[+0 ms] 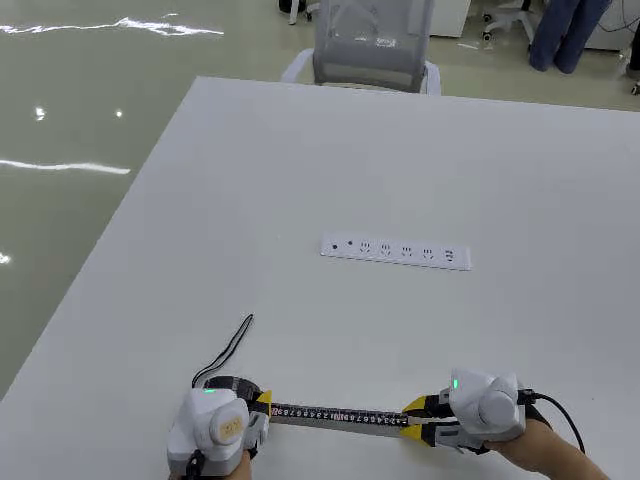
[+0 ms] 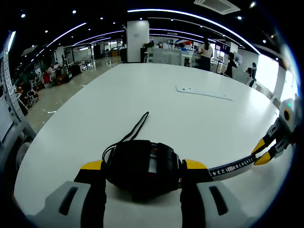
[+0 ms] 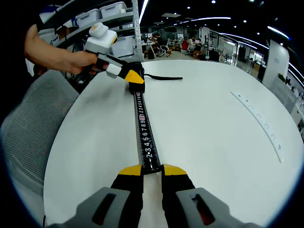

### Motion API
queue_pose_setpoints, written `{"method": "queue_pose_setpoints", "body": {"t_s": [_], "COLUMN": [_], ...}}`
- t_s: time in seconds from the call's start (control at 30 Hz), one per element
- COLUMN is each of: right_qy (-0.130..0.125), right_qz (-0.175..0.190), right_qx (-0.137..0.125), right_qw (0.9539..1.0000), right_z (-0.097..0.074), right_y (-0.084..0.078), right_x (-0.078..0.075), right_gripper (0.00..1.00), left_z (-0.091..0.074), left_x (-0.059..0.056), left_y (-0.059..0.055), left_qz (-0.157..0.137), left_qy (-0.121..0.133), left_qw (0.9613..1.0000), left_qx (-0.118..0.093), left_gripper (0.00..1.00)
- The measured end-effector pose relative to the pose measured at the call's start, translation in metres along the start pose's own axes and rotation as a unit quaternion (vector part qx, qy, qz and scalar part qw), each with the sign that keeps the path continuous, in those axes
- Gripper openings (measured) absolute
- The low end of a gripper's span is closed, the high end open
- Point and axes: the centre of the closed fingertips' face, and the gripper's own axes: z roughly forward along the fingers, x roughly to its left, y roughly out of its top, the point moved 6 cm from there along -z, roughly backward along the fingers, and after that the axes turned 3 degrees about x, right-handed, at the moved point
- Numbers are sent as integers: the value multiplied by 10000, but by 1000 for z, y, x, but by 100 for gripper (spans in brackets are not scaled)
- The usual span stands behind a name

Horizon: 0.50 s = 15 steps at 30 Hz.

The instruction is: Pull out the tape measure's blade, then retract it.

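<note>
A power strip (image 1: 395,251) lies on the table (image 1: 350,160) (mesh chair (image 1: 372,40) beyond).

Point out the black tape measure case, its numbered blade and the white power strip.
black tape measure case (image 2: 142,164), left gripper view, top face
numbered blade (image 3: 144,133), right gripper view, mid-length
white power strip (image 1: 395,251), head view, middle

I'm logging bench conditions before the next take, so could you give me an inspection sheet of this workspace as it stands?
Surface: white table, no stains seen.
Job's things: black tape measure case; its blade is pulled out and lies flat near the table's front edge.
Clutter: white power strip mid-table, apart from the blade.
Grippers: left hand-held gripper shut on the tape measure case; right hand-held gripper shut on the blade's end.
Cables: black strap trailing from the case across the table; black cable at the right hand-held gripper.
Surroundings: grey chair at the far side; glossy floor.
</note>
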Motion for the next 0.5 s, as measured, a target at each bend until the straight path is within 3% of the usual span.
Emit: {"method": "queue_pose_setpoints", "body": {"t_s": [0.5], "right_qy": [-12], "right_qz": [-18], "right_qx": [-31], "right_qw": [10000], "right_z": [1], "right_y": [4], "right_x": [0], "right_gripper": [13], "left_z": [-1], "left_x": [1], "left_y": [1], "left_qz": [-31], "left_qy": [-59], "left_qw": [10000], "left_qx": [33], "left_gripper": [60]}}
